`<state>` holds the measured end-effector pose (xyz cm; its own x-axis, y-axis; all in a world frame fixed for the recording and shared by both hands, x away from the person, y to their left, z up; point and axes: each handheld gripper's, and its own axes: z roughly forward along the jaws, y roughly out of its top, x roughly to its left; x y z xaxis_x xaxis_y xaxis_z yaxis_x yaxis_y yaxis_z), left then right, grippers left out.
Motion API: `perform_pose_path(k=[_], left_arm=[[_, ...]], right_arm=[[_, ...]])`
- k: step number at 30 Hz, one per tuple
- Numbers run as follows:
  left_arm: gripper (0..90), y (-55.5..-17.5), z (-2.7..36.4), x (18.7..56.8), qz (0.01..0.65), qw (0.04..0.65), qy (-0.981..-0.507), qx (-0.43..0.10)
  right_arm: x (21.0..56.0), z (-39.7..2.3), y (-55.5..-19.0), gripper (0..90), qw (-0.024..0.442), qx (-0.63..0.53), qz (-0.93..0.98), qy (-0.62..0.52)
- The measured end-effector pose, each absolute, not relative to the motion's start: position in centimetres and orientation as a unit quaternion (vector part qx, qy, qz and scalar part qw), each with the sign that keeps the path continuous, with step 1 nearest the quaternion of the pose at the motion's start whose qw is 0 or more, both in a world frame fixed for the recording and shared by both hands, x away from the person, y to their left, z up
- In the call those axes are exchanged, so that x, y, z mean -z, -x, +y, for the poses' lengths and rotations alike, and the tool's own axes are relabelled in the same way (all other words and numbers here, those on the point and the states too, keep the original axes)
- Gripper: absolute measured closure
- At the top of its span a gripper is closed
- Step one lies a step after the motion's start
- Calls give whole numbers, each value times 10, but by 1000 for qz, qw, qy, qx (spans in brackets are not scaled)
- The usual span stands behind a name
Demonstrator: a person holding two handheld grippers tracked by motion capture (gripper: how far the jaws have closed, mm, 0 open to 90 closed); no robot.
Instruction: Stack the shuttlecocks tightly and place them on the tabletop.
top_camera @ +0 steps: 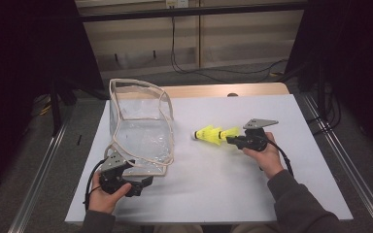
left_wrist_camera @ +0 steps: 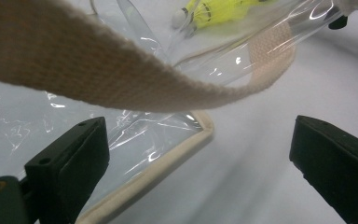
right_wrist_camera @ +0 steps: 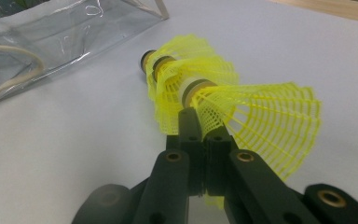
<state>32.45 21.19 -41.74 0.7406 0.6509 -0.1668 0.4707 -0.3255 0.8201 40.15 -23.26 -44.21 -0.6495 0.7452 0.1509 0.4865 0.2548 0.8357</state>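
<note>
- The right gripper (top_camera: 229, 140) is over the middle of the white table (top_camera: 223, 189). A hand (top_camera: 267, 155) holds it, and it points to the left in the high view.
- Its 2 black jaws are squeezed tight on the net skirt of the yellow shuttlecocks (top_camera: 215, 134). In the right gripper view the jaws pinch the edge of the nearest yellow skirt (right_wrist_camera: 261, 116).
- The shuttlecocks are pushed one into the next, like a stack lying on its side. I count 3 of them in the right gripper view. The round cork end (top_camera: 194, 135) points away from the gripper, toward the bag.
- The clear plastic bag (top_camera: 141, 128) stands on the left part of the table. It has a cream cloth edge and its top is open. It is near the shuttlecocks but does not touch them.
- The left gripper (top_camera: 145, 182) is by the near bottom corner of the bag. The other hand (top_camera: 108, 194) holds it.
- Its 2 jaws stand wide apart and hold nothing. In the left gripper view the bag's cream strap (left_wrist_camera: 121, 79) hangs above the jaws, and the bag's bottom edge (left_wrist_camera: 168, 158) lies between them.
</note>
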Motion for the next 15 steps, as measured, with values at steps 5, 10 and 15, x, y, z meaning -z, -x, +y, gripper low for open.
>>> perform_pose_path(k=[5,10,15], left_arm=[[48,-324,212,418,346,466,-809,-97],[48,-324,212,417,347,466,-808,-97],[48,-324,212,417,347,466,-808,-97]], right_arm=[[442,-230,-402,890,138,-467,780,-393],[443,-228,-403,889,138,-466,780,-395],[443,-225,-403,889,138,-466,780,-393]])
